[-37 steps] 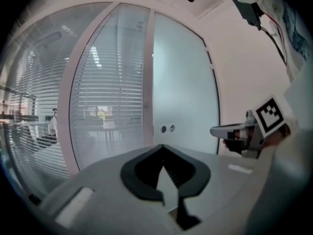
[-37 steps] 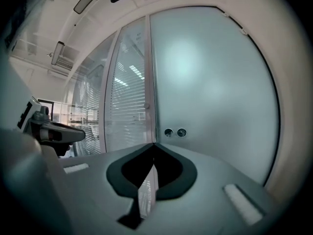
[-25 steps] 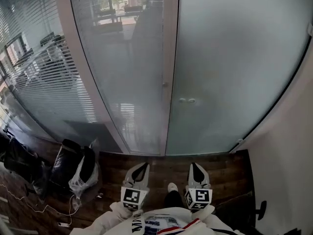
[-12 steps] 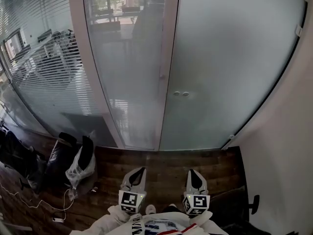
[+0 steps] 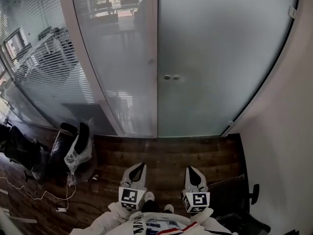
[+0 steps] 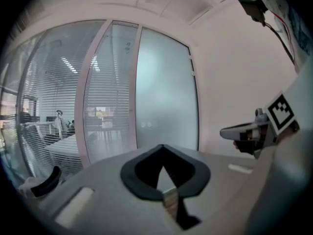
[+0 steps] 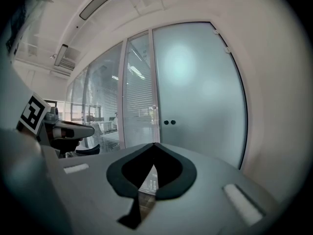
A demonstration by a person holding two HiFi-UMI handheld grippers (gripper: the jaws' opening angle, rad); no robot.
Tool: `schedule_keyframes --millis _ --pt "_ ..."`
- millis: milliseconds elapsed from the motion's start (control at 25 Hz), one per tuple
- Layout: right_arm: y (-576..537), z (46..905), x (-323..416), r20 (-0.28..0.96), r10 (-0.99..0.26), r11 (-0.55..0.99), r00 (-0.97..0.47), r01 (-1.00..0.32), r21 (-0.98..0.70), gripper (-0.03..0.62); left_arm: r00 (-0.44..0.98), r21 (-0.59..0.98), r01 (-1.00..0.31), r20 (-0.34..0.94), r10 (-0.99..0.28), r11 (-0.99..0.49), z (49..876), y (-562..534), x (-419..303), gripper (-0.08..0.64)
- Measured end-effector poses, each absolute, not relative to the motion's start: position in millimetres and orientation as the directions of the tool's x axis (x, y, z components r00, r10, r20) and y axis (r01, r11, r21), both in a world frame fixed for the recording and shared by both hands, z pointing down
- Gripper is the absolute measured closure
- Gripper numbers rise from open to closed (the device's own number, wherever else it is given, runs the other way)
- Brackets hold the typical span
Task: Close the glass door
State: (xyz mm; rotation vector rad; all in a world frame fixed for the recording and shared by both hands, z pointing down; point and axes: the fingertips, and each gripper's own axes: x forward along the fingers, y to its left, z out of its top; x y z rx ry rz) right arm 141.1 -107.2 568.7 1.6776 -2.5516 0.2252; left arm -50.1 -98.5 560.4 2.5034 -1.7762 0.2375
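Head view: showed left claw (image 5: 137, 169) and right claw (image 5: 192, 173) side by side, aimed at the frosted glass door (image 5: 215, 67), which stood upright, long axis vertical, well ahead of both. Left gripper view: showed jaws pressed together, empty, door straight ahead. Right gripper view: showed jaws together, empty, door ahead.
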Motion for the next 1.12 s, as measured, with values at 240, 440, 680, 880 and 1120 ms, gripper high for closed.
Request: schedule_keyframes --millis 240,440,680,880,1120 --pt "-78 570 175 0.156 -0.881 0.439 -0.447 -0.894 -0.085 0.588 0.319 -0.039 -0.942 0.188 -0.929 -0.332 566 -66 -5 0.558" --pt "-65 568 186 0.15 -0.881 0.437 -0.448 -0.894 -0.102 0.588 0.336 -0.049 -0.935 0.191 -0.922 -0.351 564 -49 13 0.558" --pt "-63 556 186 0.119 -0.893 0.423 -0.434 -0.9 -0.107 0.588 0.352 -0.066 -0.928 0.176 -0.92 -0.367 555 -54 15 0.558" --pt "-63 558 182 0.123 -0.897 0.413 -0.426 -0.903 -0.116 0.588 0.347 -0.066 -0.93 0.169 -0.922 -0.362 553 -50 5 0.558" --pt "-60 558 177 0.129 -0.896 0.412 -0.426 -0.903 -0.12 0.588 0.336 -0.065 -0.934 0.178 -0.925 -0.351 556 -46 -4 0.558"
